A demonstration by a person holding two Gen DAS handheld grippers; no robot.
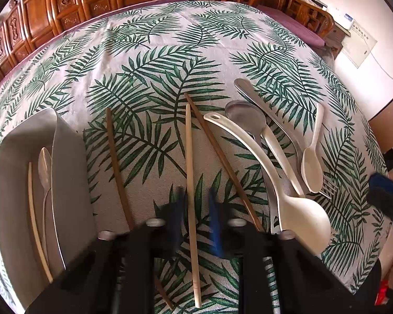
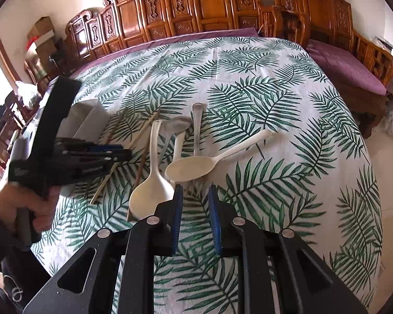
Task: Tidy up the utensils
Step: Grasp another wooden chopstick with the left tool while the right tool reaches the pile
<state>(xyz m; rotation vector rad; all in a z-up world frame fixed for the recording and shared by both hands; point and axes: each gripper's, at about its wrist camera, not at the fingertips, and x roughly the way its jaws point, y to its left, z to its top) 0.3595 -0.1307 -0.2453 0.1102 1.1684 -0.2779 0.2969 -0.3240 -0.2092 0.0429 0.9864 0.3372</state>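
My left gripper [image 1: 196, 196] points down at the leaf-print cloth and is shut on a cream chopstick [image 1: 189, 157] that lies lengthwise between its blurred blue pads. Brown chopsticks lie on either side, one on the left [image 1: 116, 167] and one on the right [image 1: 222, 157]. To the right is a heap of spoons: a large cream one [image 1: 301, 219], a small cream one [image 1: 311, 170], a metal one [image 1: 246, 117], and a fork [image 1: 330, 187]. My right gripper [image 2: 195, 193] hovers open and empty just short of two cream spoons [image 2: 188, 168].
A grey divided tray [image 1: 13, 170] sits at the left with a cream chopstick and a pale spoon [image 1: 45, 167] in it. A person's hand [image 2: 39, 209] holds the left gripper [image 2: 123, 153]. Carved wooden chairs [image 2: 201, 5] line the table's far edge.
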